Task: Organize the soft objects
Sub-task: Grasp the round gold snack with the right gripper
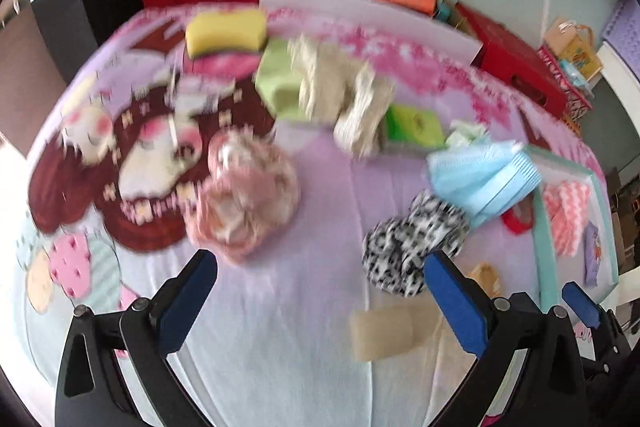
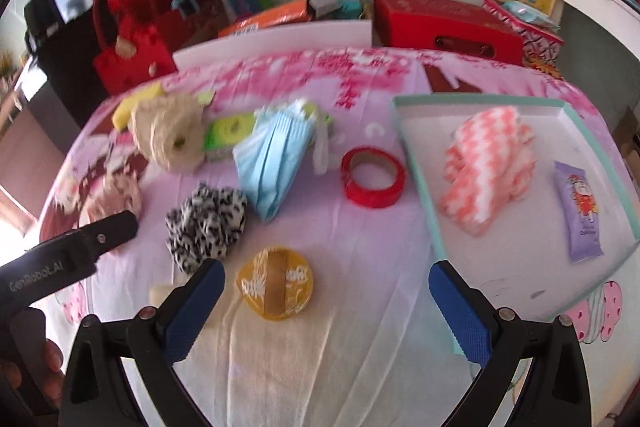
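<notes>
Scrunchies (image 2: 206,223): two on the sheet; one towel (image 2: 490,167) in tray (image 2: 416,163).

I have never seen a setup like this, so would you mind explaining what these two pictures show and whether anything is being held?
There is no robot here: a person holds a two-finger hand tool in each hand, and a fisheye camera on each looks forward along its blue-padded jaws. One picture comes from the left gripper, the other from the right gripper. Both stand open and hold nothing.

They hover over a table under a pink cartoon cloth. On it lie soft things: a black-and-white scrunchie, a blue face mask, a pink scrunchie and a yellow sponge. A red tape roll lies there too. On the right, a teal-rimmed tray already holds a pink-and-white cloth and a purple packet.
</notes>
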The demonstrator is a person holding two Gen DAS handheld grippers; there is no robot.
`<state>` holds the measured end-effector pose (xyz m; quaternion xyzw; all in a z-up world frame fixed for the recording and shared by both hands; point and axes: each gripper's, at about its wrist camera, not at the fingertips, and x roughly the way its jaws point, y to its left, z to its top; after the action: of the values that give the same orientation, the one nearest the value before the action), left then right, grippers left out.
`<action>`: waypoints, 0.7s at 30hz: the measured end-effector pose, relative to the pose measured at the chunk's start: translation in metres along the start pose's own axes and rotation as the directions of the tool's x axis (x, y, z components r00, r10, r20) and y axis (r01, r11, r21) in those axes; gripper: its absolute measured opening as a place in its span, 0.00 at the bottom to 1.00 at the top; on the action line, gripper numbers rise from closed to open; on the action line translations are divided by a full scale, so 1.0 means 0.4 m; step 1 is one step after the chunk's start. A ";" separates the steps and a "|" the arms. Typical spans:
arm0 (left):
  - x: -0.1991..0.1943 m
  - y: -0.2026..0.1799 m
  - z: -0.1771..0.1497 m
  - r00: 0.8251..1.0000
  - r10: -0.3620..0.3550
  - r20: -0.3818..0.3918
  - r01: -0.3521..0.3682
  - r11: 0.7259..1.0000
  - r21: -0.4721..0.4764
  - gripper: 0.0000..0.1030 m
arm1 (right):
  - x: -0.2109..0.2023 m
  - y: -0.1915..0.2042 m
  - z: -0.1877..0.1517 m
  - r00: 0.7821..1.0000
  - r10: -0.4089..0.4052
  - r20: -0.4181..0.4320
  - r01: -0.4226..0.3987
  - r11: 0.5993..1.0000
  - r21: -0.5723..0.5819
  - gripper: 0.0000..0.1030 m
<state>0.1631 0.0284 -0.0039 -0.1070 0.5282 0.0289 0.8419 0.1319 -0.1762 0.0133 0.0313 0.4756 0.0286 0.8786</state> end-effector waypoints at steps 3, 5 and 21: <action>0.025 0.014 -0.013 0.999 -0.015 -0.047 0.014 0.999 -0.038 1.00 | 0.028 0.012 -0.015 0.999 -0.002 -0.042 0.000 0.999 -0.033 1.00; 0.036 0.017 -0.022 0.998 -0.013 -0.065 0.010 0.999 -0.051 1.00 | 0.046 0.018 -0.025 0.998 -0.013 -0.064 0.010 0.999 -0.049 1.00; 0.049 -0.002 -0.070 0.993 -0.030 -0.117 0.025 0.999 -0.047 0.97 | 0.100 0.041 -0.070 0.992 -0.001 -0.130 -0.014 0.994 -0.109 0.80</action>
<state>0.1473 0.0205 -0.0332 -0.1349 0.5744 0.0230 0.8070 0.1302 -0.1559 -0.0339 -0.0172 0.5293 0.0594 0.8462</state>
